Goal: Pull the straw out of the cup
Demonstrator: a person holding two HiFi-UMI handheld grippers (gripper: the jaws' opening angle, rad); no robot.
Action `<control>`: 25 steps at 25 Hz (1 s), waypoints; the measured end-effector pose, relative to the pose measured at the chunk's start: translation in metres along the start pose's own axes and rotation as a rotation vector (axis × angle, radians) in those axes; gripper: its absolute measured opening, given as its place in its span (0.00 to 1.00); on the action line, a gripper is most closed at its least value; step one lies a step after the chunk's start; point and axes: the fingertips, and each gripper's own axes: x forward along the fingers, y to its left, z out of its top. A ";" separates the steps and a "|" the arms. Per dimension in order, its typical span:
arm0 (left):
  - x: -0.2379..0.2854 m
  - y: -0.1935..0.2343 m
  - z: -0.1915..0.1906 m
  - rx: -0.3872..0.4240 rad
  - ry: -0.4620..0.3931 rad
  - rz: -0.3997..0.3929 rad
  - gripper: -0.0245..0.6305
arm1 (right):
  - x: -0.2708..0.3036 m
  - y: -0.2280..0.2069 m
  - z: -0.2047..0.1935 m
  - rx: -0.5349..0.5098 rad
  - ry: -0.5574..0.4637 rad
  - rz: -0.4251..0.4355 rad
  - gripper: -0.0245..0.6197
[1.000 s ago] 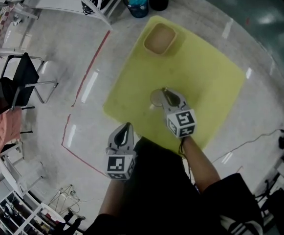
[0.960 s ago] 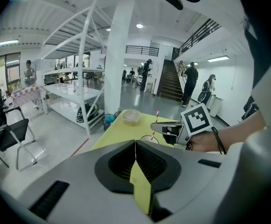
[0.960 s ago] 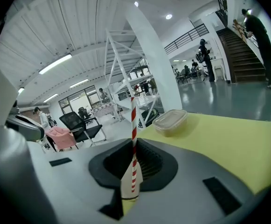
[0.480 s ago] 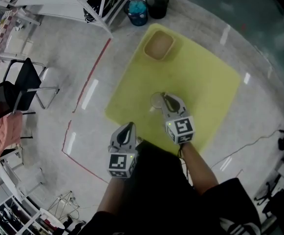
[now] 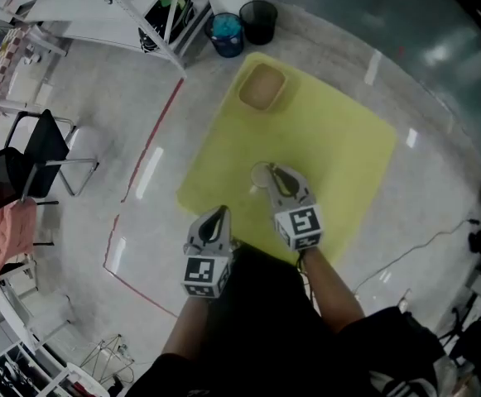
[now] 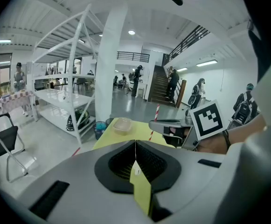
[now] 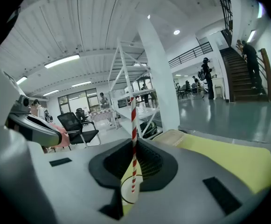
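**Your right hand-held gripper (image 5: 275, 172) is clamped on the striped straw (image 7: 134, 125), with the cup (image 5: 261, 174) directly beneath it.**

Nearest you, your left hand-held gripper (image 5: 215, 215) hangs with its jaws pressed together on nothing, off to the side and farther from the cup. The straw stands upright through the right one's jaws. Its lower tip hangs over the cup's mouth, just below them on the yellow mat (image 5: 331, 139). A straight upward pull along the straw's length looks right.
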 end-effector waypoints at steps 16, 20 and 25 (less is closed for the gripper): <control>-0.011 0.001 0.030 -0.031 -0.099 -0.051 0.11 | -0.047 0.025 0.050 -0.061 -0.082 -0.077 0.10; -0.009 0.002 0.042 -0.027 -0.125 -0.066 0.11 | -0.058 0.030 0.064 -0.061 -0.104 -0.088 0.10; -0.014 0.000 0.057 -0.012 -0.165 -0.087 0.11 | -0.075 0.040 0.073 -0.063 -0.146 -0.110 0.10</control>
